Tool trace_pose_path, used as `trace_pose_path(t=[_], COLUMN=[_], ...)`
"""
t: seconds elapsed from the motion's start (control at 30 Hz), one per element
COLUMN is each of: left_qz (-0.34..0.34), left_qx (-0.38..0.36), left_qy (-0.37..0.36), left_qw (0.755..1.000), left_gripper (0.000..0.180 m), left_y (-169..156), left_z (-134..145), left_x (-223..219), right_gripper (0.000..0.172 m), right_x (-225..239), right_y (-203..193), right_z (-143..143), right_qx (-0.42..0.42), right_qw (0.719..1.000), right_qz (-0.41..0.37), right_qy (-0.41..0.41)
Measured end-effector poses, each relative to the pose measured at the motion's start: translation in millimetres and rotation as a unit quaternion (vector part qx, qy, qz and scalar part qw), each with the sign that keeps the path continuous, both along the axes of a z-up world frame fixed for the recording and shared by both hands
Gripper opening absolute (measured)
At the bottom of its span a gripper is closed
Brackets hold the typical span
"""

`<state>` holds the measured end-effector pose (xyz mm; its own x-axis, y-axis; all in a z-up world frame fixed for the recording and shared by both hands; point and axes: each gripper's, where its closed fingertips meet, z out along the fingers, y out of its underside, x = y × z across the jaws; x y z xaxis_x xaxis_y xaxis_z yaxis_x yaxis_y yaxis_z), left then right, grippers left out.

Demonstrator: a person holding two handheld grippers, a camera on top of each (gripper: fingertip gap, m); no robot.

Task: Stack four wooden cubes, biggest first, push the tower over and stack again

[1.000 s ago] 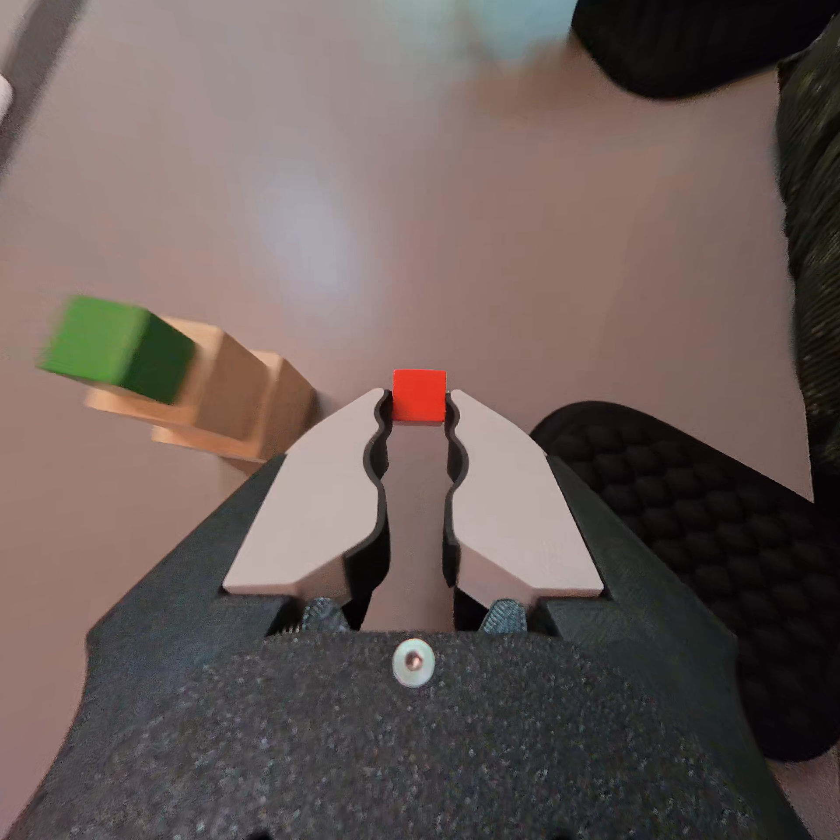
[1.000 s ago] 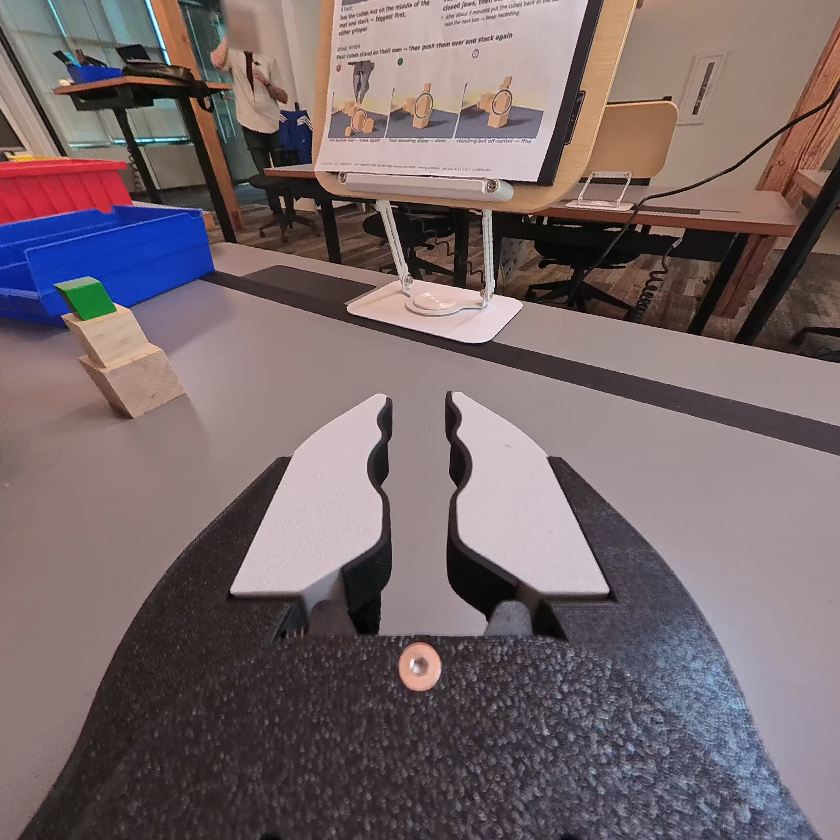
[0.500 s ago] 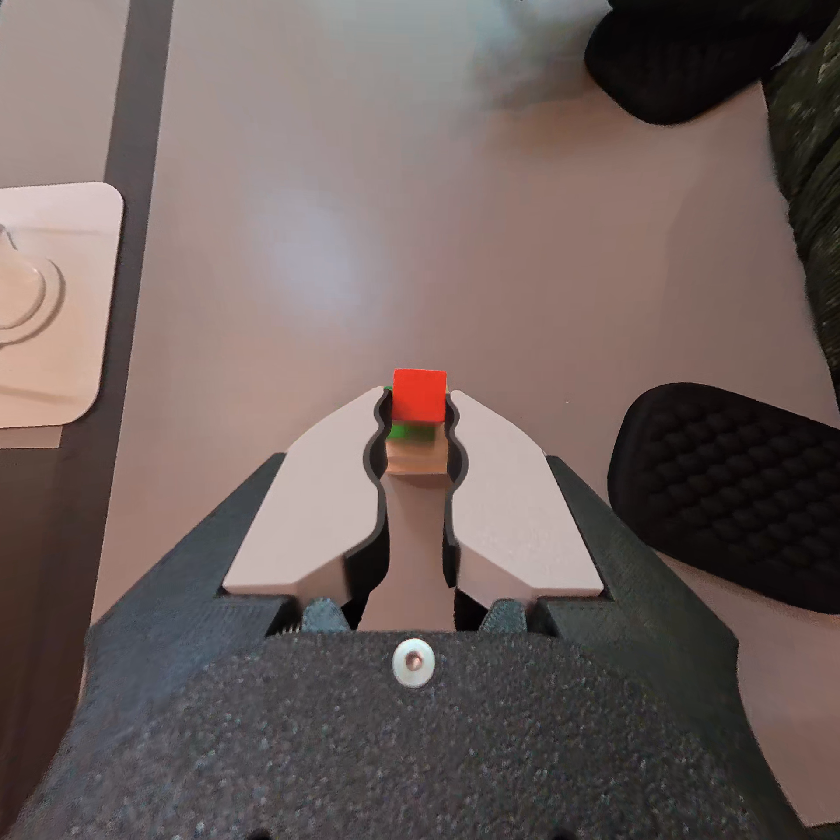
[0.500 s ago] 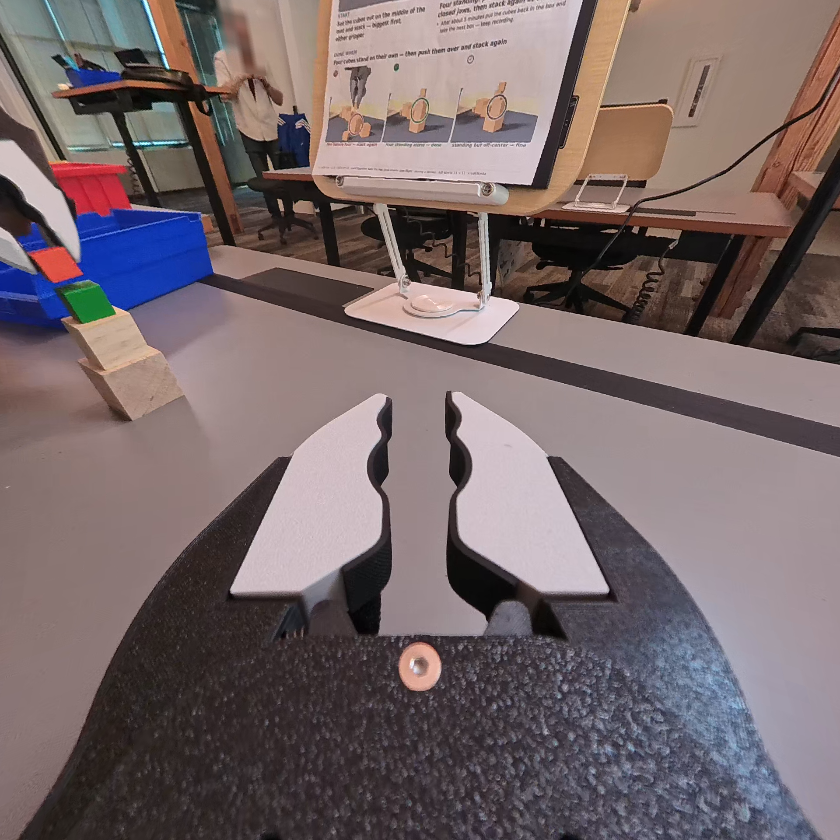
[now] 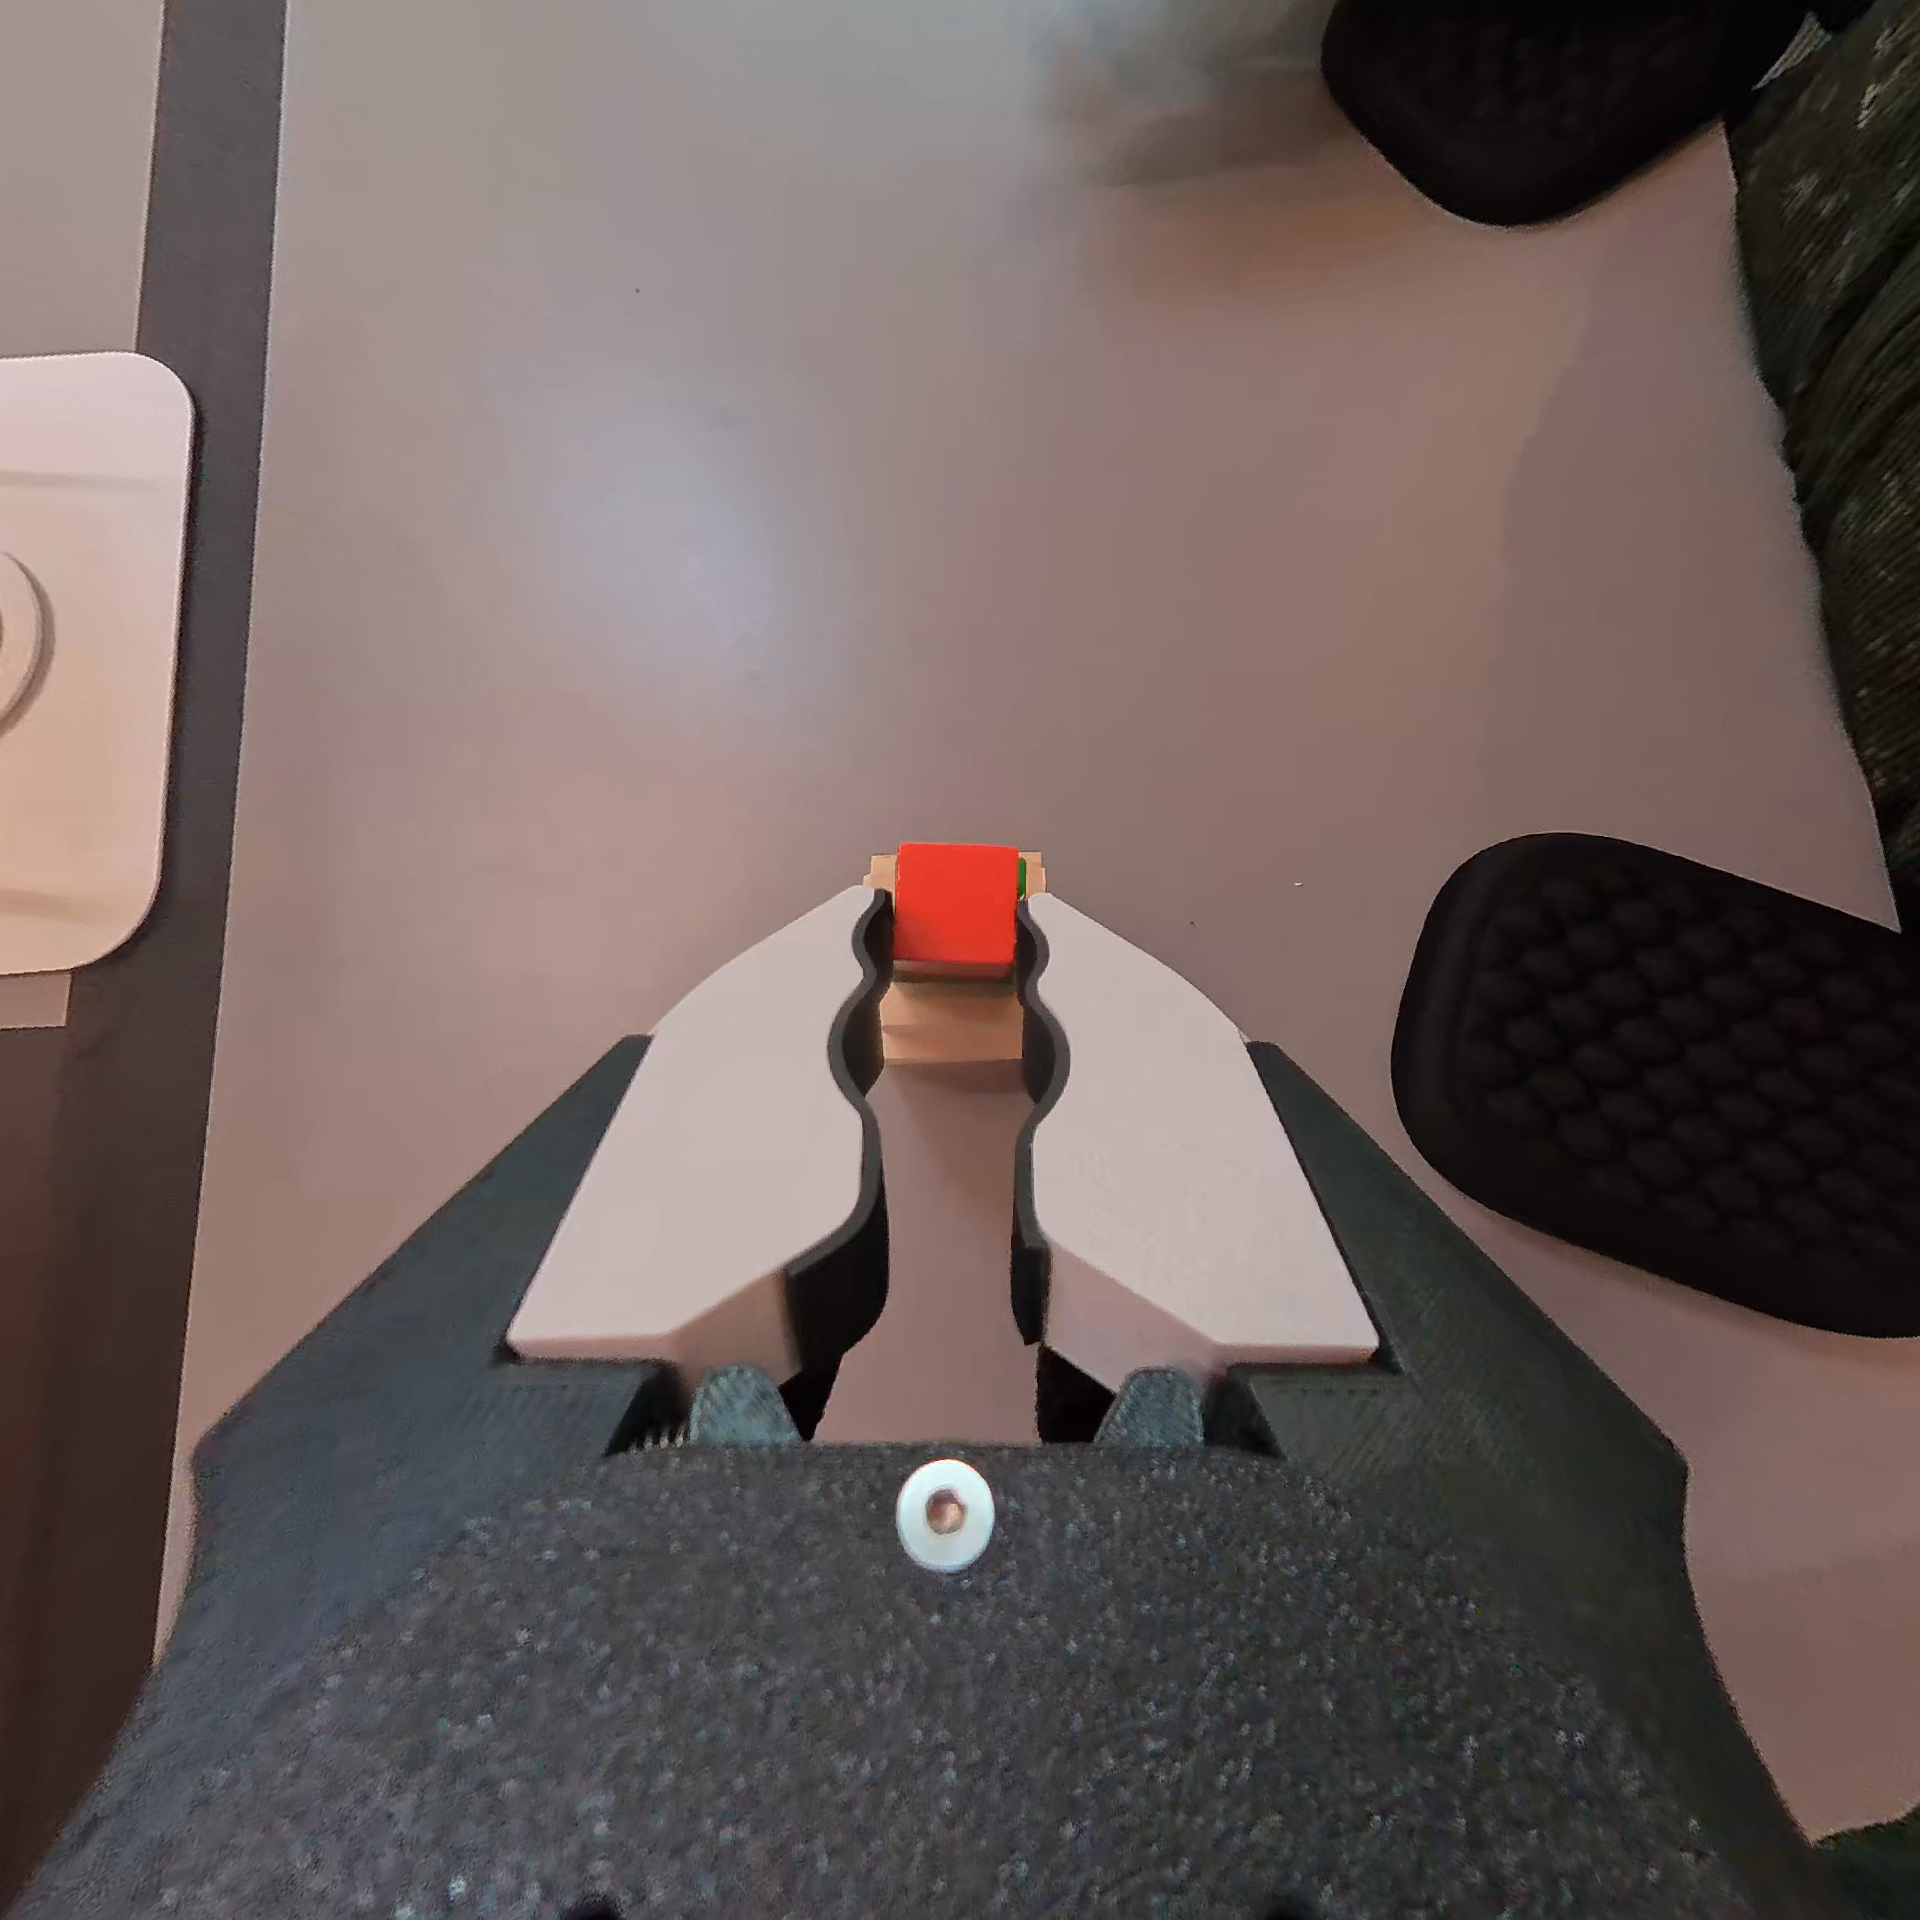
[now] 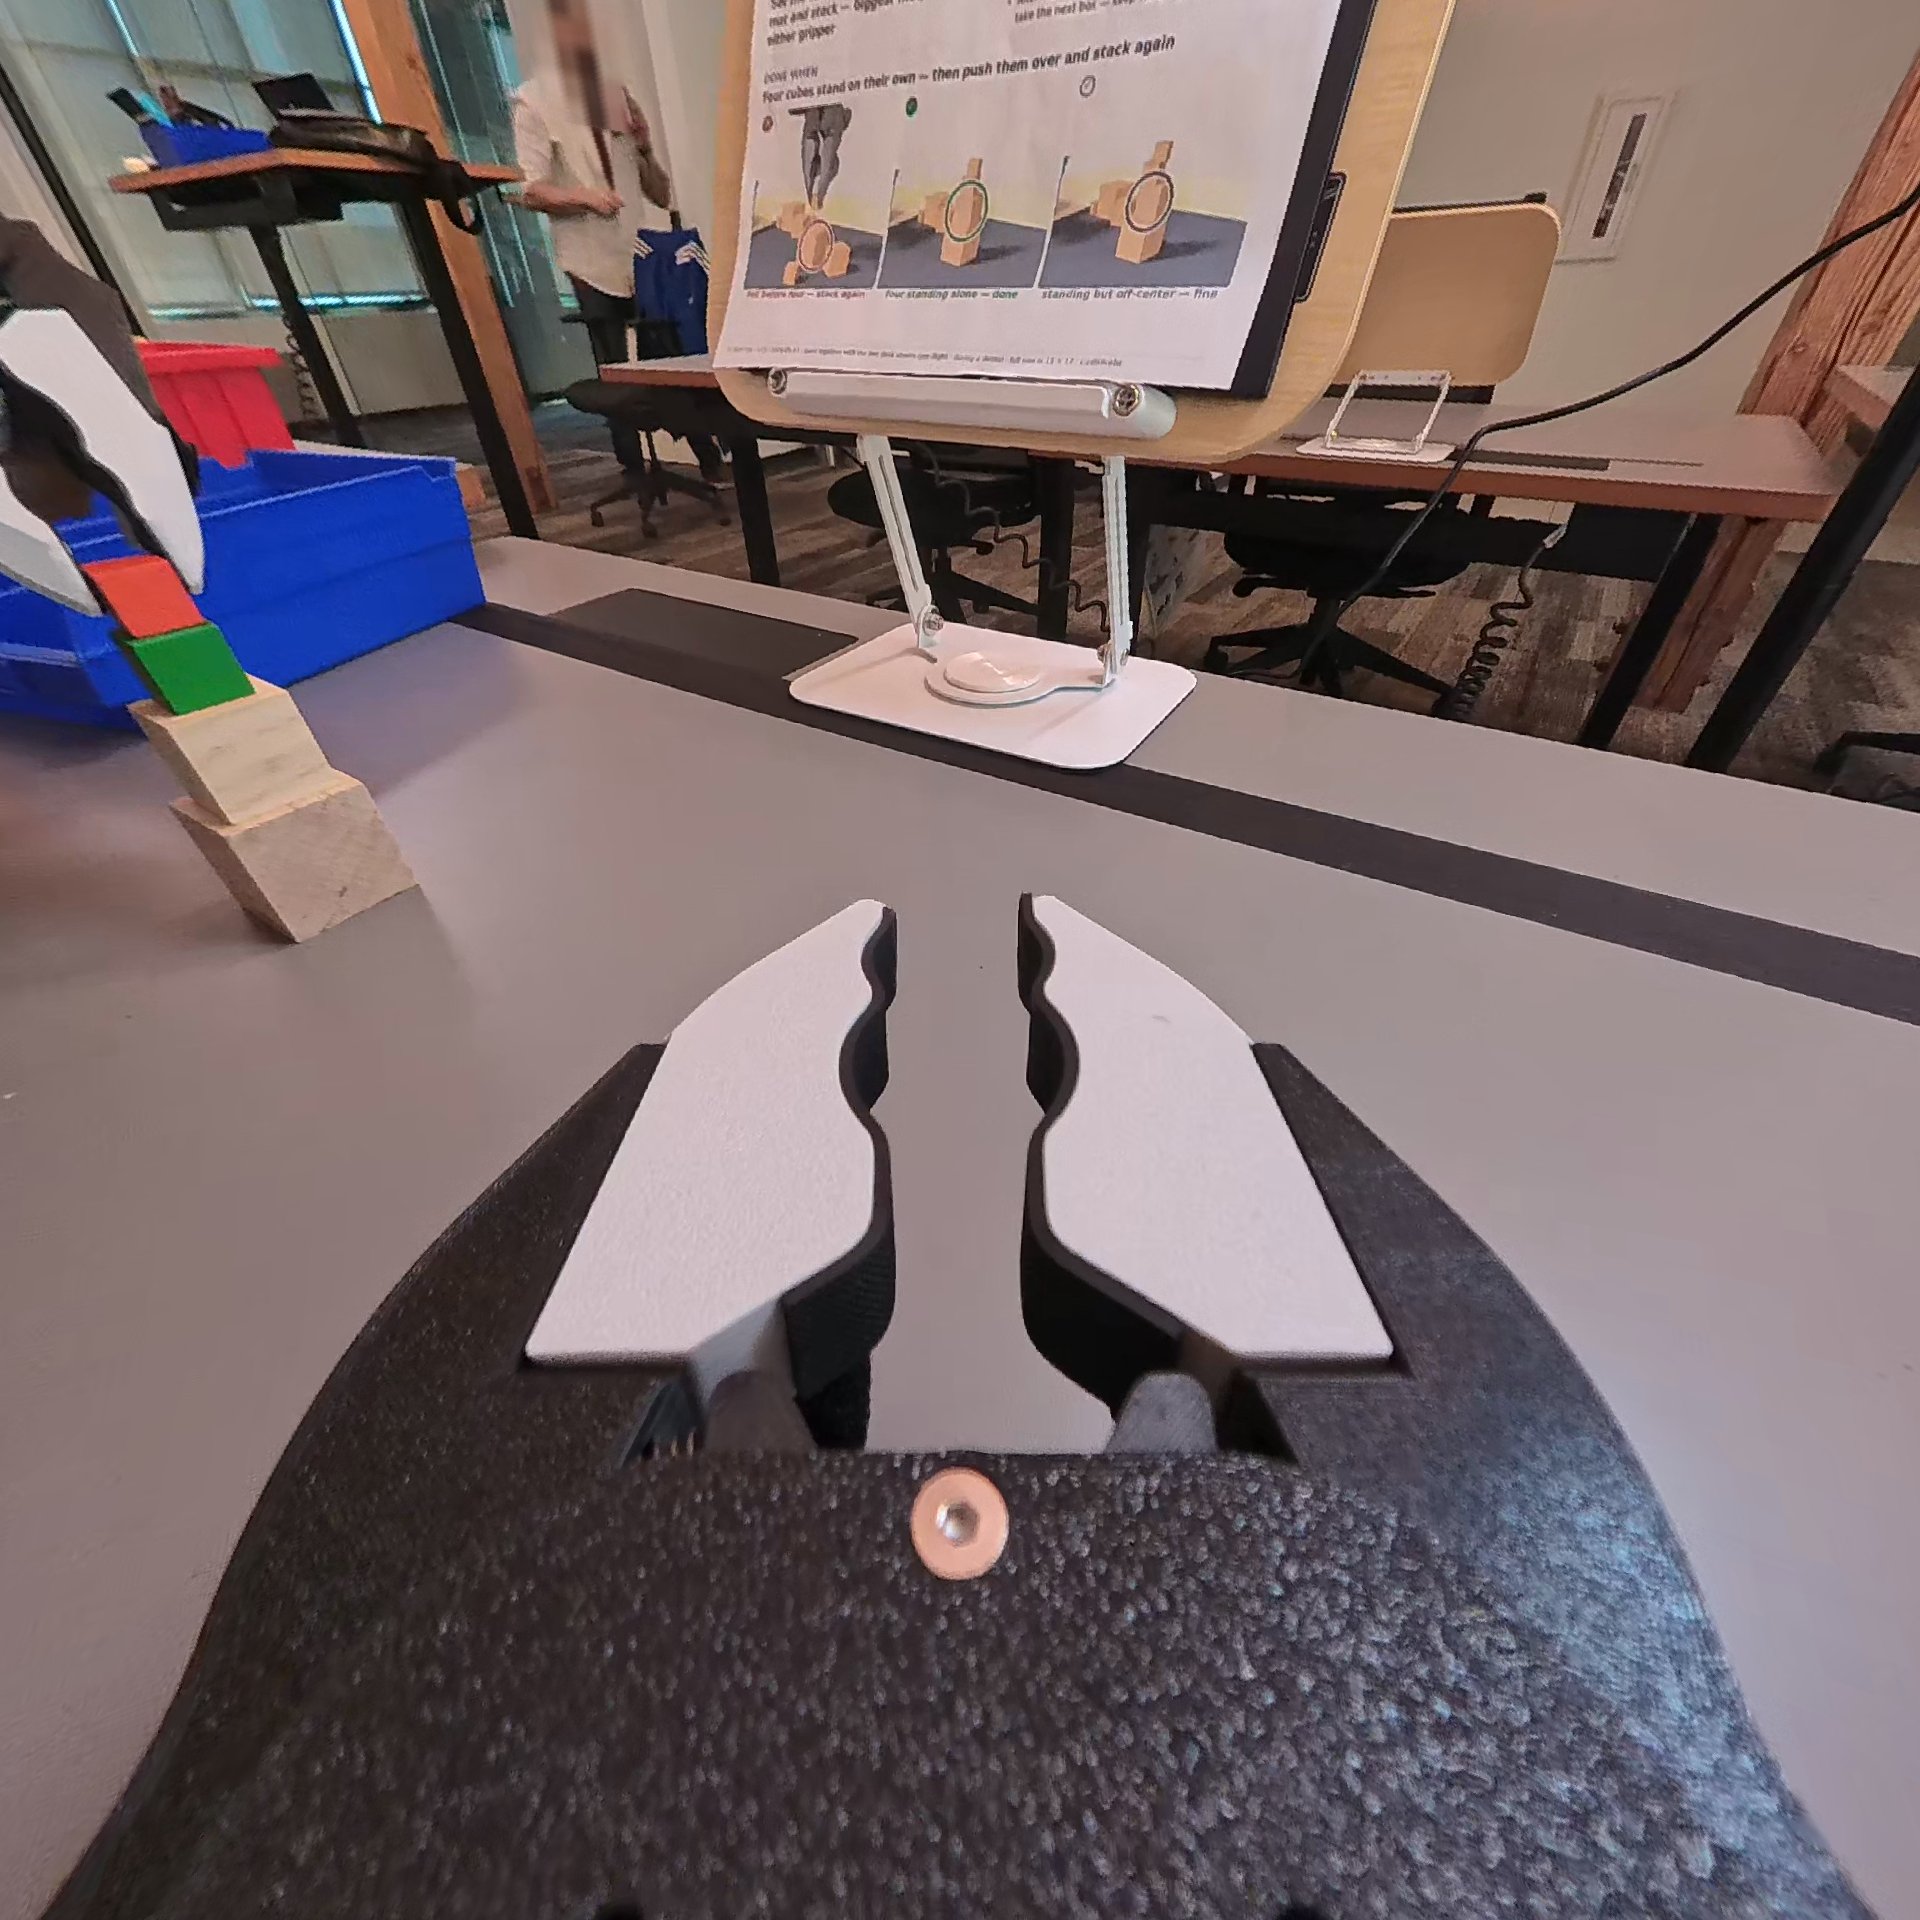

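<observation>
Red cube [image 5: 954, 902]: clamped between the pads of the left gripper [image 5: 954, 914], both pads pressing its sides; in the right wrist view it sits on or just above the green cube [image 6: 187, 670], contact not clear.
Green cube: top of a stack, resting on two bare wooden cubes; only slivers of it show under the red cube from above.
Middle wooden cube [image 6: 244, 750]: smaller, sits on the larger one.
Bottom wooden cube [image 6: 301, 857]: largest, stands on the grey table [image 6: 1351, 1039].
Left gripper: pointed down over the stack, closed on the red cube.
Right gripper [image 6: 956, 925]: low over the table, well apart from the stack, jaws parted with nothing between them.
Surroundings: a white stand base [image 6: 997, 691] carrying a board with a printed sheet, on a dark strip [image 6: 1455, 862] across the table; blue bin [image 6: 312, 561] and red bin [image 6: 223, 400] behind the stack; a person stands far back.
</observation>
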<state>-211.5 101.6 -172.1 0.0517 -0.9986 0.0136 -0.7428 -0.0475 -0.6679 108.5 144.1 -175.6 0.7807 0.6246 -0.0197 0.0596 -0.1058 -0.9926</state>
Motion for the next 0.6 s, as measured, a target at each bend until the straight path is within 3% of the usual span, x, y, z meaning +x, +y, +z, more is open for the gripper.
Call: trace_pose_path(t=[0.37,0.6], left_qz=[0.000,0.020], left_qx=[-0.001,0.020], left_qy=[-0.007,-0.069], left_qw=[1.000,0.997], left_gripper=[0.026,0.042], left_y=[0.0,0.4], left_z=[-1.8,23.1], left_x=[0.4,4.2], right_gripper=[0.022,0.022], right_x=[0.1,2.7], right_y=[0.3,1.0], right_z=[-0.9,0.3], right_qx=[0.000,0.002], right_qw=[1.000,1.000], right_qz=[-0.001,-0.006], right_qy=[-0.001,-0.001])
